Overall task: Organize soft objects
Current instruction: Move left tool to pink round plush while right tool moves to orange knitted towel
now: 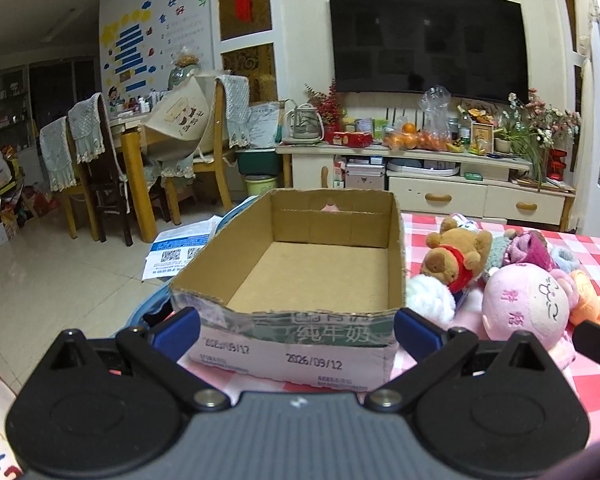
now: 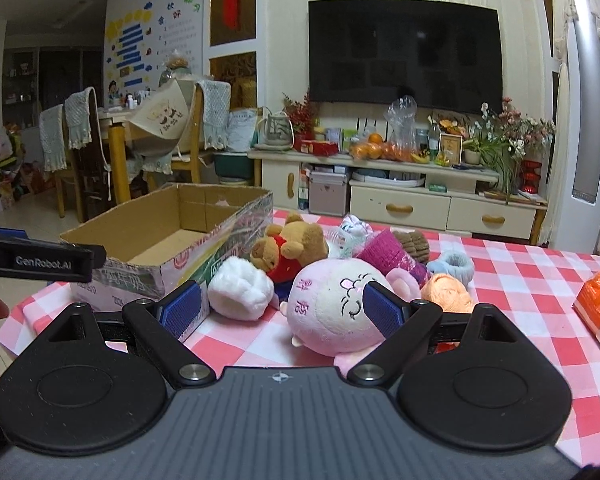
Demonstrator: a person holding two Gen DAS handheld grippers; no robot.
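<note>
Since the pink plush (image 2: 336,312) lies dead ahead of the right gripper (image 2: 282,312), jaws wide and empty, it's nearer; left gripper (image 1: 296,330), also wide, faces the empty box (image 1: 320,268) on the bench (image 2: 520,280).

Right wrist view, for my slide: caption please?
Open right gripper faces pink plush doll beside empty cardboard box.
</note>
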